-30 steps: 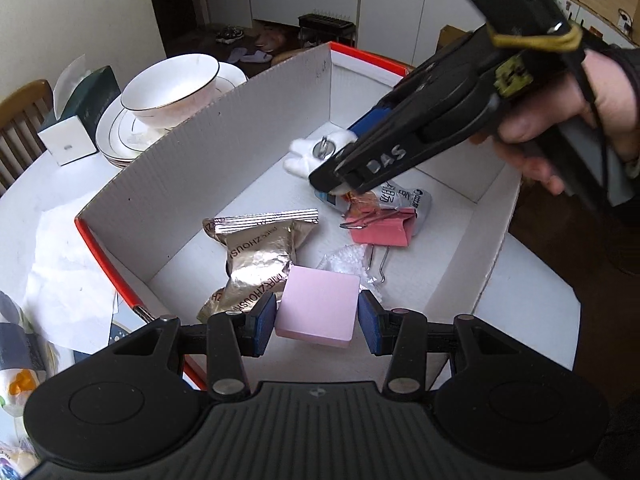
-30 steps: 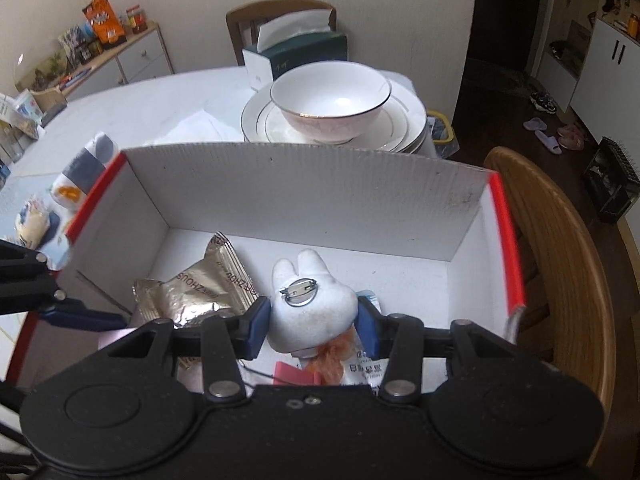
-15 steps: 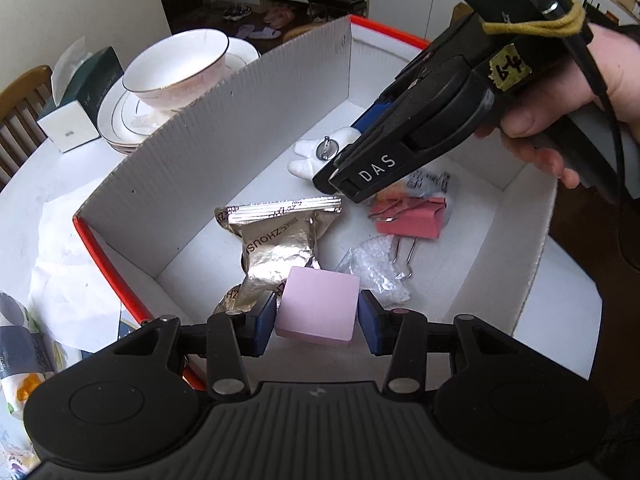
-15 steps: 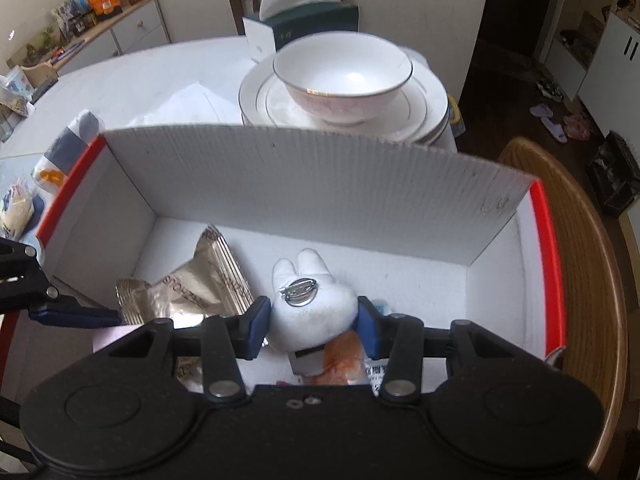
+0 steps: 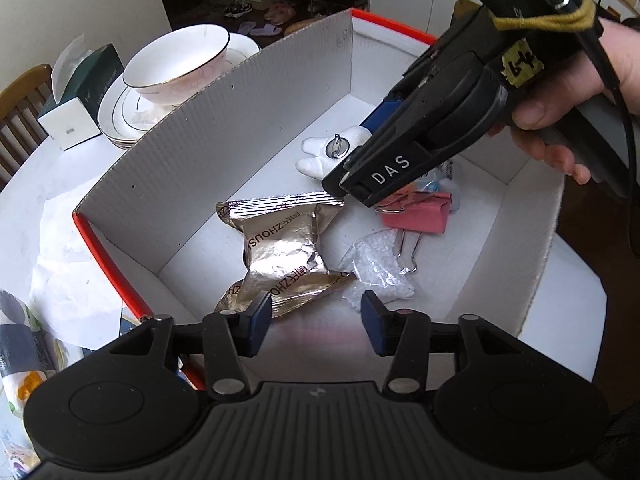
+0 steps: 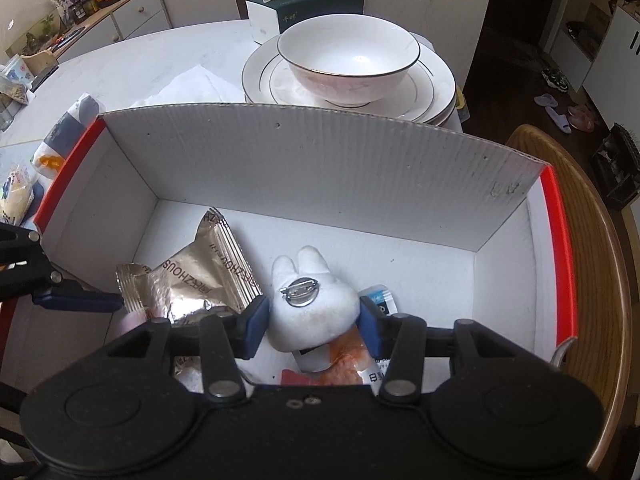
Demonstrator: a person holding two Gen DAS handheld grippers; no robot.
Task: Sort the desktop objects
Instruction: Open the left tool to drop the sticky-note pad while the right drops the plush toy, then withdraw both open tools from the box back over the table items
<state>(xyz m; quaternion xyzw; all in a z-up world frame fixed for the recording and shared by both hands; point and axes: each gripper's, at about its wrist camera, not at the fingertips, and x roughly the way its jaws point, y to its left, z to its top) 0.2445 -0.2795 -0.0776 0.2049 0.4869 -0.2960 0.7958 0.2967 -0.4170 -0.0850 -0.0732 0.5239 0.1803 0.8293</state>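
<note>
1. We saw that most of the sorting was already done: the white cardboard box (image 6: 320, 168) with red edges on the counter (image 6: 168, 56) already held several small things.
2. On the box floor lay two gold foil snack packets (image 5: 280, 240), a small clear bag of white pellets (image 5: 380, 268), a pink binder clip (image 5: 420, 216) and a printed sachet (image 6: 380, 300), all close together.
3. Our left tool (image 5: 316, 320) hung over the near edge of the box with its jaws apart and nothing between them; only a pale pink blur showed below it, and we could not tell what that was.
4. Our right tool (image 6: 314, 316) was low inside the box, and the white plush rabbit badge (image 6: 312, 304) sat between its fingers. The pads looked touching or almost touching the badge, so we could not tell whether it was gripped or already let go.
5. We judged that what was left was to free the rabbit badge and then fetch the packets (image 6: 48, 152) lying on the counter to the left of the box.
6. The bowl (image 6: 348, 64) on stacked plates (image 6: 432, 92) and the tissue box (image 6: 304, 4) stood behind the box, apart from it.
</note>
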